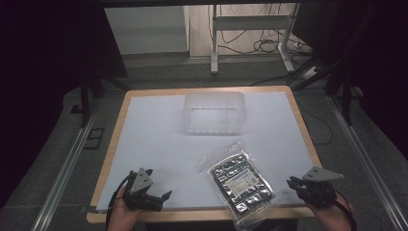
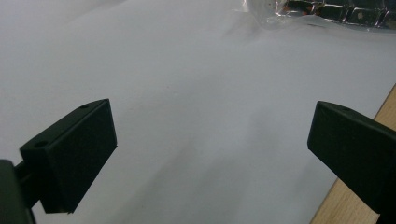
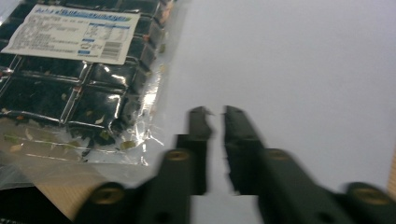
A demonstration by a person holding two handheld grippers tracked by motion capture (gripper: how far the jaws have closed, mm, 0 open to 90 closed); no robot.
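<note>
1. High view first, from the left: your left gripper (image 1: 155, 196) sits low at the near-left corner of the white sheet (image 1: 154, 139), jaws spread and holding nothing. It points toward the middle of the table, so I judge it parked in a ready pose rather than mid-reach

2. Left gripper view backs that up: the two black jaws stand wide apart over bare white sheet, with the wooden table edge (image 2: 355, 205) at the lower right and a crinkled corner of the packet (image 2: 322, 11) far off at the top. Nothing lies between the jaws

3. Moving toward the centre, the clear plastic container (image 1: 213, 112) stands upright at the far middle of the sheet, well apart from both of your hands. It looks empty and open at the top, which would make it the likely place for the packet to go, though that is a guess

4. Next comes the packet (image 1: 241, 184) itself, a clear bag of dark foil-like squares with a white label, lying flat near the front edge, angled, its near end hanging just past the table edge. That overhang could give a jaw room to slide under

5. Your right gripper (image 1: 297, 185) rests at the near-right corner, just beside the packet but apart from it

6. Right gripper view shows its jaws (image 3: 214, 123) nearly closed with a thin gap, gripping nothing, the packet's sealed edge (image 3: 140, 135) just off to their left
</note>
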